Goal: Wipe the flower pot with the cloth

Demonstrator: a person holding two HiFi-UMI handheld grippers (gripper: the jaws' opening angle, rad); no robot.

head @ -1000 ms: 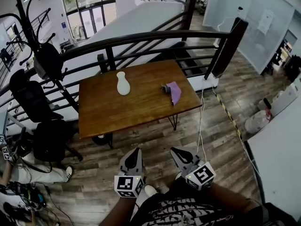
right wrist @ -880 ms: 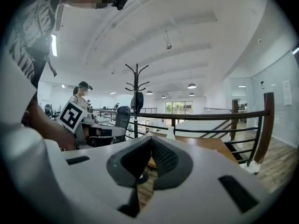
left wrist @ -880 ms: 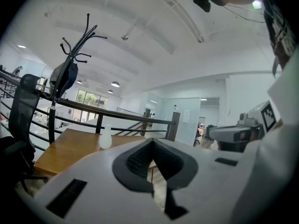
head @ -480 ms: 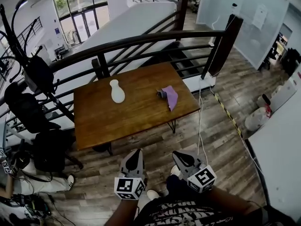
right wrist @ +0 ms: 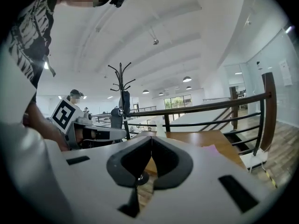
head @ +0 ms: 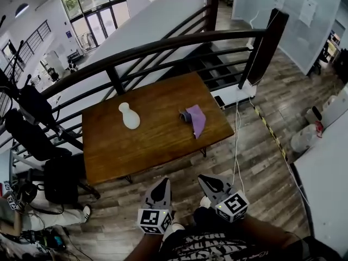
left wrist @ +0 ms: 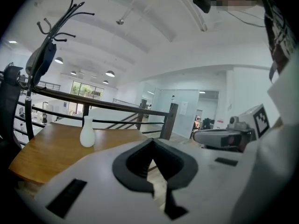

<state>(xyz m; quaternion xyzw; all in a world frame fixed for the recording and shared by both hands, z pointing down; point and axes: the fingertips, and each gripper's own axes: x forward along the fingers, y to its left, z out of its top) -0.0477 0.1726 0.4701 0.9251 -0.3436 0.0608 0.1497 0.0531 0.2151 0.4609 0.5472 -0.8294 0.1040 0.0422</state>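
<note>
The wooden table (head: 147,145) sits nearer and fuller in the head view than it did a second ago, so I judge I am only closing in on it and no wiping has begun. My left gripper (head: 161,182) and right gripper (head: 203,178) are held low in front of me, short of the table's near edge. Both have their jaws pressed together with nothing between them. The white flower pot (head: 129,116) stands upright on the table's left half, untouched. The purple cloth (head: 196,119) lies well apart from it on the right half, bunched against something dark I cannot identify. Only the head view shows both together. The left gripper view gives me the flower pot (left wrist: 87,133) but no cloth, while the right gripper view catches just a pink sliver of cloth (right wrist: 213,148) past its closed jaws.
</note>
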